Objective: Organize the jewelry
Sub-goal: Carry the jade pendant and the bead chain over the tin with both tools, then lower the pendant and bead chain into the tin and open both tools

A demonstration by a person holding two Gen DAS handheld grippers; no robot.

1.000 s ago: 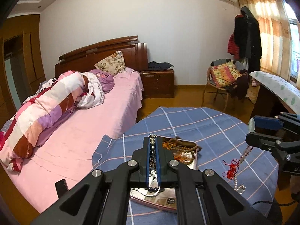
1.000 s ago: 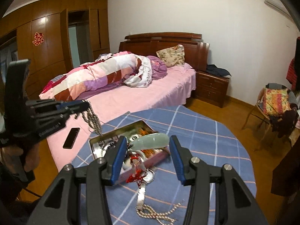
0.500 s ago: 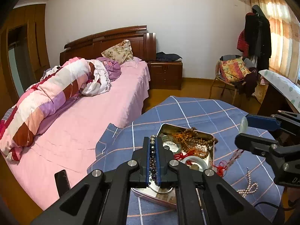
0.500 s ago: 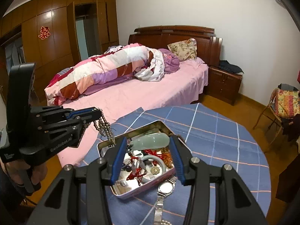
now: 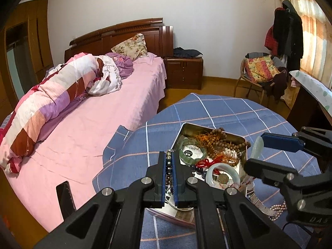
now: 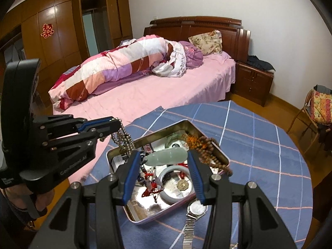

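Carrying two pieces toward the open tin [image 6: 224,158], lower centre of both views, on the blue checked surface [image 6: 269,145]. Left hand-held gripper [image 5: 170,155] clamped tight on a dark bead bracelet [image 5: 169,166], beads showing in a line between the blue pads; in the right wrist view the same strand [image 6: 122,139] hangs loose over the tin's left corner. Right hand-held gripper [image 6: 165,158] partly closed, gripping a pale green jade pendant [image 6: 167,155] end to end across the pads, red cord and tassel [image 6: 150,183] dangling below into the tin.

Already in the tin: brown wooden prayer beads [image 5: 224,143] spilling over the far rim, a green bangle [image 5: 193,149], a white bangle [image 5: 223,171], a coin [image 6: 182,184]. Outside it: a metal wristwatch [image 6: 196,209] touching the near rim, a pearl strand [image 5: 278,208] at lower right of the left wrist view.

Judged for handling: bead strand light, limp, apt to swing and snag on the rim; best held near its middle and lowered, not dropped. Pendant hard, smooth, probably slippery and chip-prone against the metal or the bangles; firm hold across the long ends, gentle set-down onto a bare patch of tin floor. Cord likely to tangle with the red knots already inside.
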